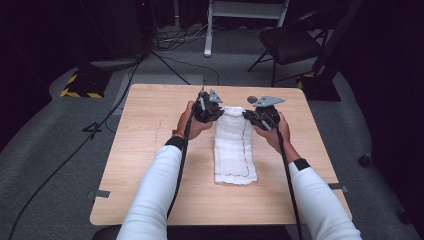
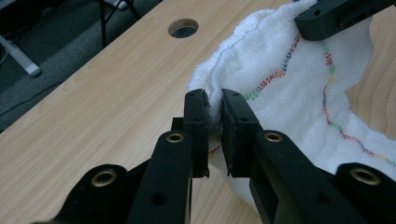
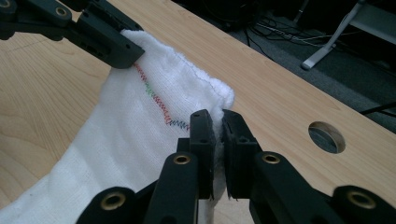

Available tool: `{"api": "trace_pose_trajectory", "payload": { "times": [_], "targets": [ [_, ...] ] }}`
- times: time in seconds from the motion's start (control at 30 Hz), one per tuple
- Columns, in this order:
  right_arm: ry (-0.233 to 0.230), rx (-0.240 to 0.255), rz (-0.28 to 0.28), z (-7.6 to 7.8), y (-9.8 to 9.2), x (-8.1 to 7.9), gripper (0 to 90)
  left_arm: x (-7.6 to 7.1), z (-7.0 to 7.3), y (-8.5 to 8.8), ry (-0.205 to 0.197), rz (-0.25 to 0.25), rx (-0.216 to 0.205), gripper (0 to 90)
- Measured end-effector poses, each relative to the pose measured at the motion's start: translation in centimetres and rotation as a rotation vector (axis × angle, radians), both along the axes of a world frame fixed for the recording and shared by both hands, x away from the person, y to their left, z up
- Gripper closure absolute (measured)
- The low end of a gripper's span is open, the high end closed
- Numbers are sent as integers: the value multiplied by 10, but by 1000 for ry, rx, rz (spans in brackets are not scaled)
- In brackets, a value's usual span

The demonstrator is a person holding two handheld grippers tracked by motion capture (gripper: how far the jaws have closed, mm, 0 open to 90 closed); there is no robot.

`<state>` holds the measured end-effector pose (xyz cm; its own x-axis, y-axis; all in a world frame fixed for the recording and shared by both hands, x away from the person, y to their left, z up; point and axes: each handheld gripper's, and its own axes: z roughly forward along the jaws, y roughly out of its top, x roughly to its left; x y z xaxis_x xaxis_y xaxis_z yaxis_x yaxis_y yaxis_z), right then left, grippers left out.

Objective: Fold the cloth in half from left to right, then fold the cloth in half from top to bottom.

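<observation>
High view: both tools (image 1: 209, 111) (image 1: 261, 118) pinch the soft, white woven cloth's (image 1: 234, 150) corners.

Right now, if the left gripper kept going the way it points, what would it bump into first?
The left gripper is already clamped on the white towel, so more towel comes first. Beyond that, probably the right gripper; depth is hard to judge.

Light wooden table (image 1: 150, 150) on grey carpeted floor (image 1: 55, 165), with a round hole (image 2: 183, 28) through its top near the far edge. Beyond it, a black folding chair (image 1: 290, 45), a white stand (image 1: 240, 15) and loose cables (image 1: 175, 40), plus a yellow-and-black striped base (image 1: 80, 85) at left.
</observation>
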<state>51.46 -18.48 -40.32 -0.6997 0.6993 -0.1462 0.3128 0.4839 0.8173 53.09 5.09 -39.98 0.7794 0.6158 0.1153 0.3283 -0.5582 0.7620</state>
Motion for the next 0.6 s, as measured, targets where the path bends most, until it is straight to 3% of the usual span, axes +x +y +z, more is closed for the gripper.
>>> {"api": "trace_pose_trajectory", "payload": {
  "times": [0.3,0.6],
  "targets": [
    [0,8,9,3,2,2,841,-3,0,5,11,-18,-18,819],
    [30,48,75,-3,-18,-27,841,-36,-7,4,6,-124,-46,816]
  ]
}}
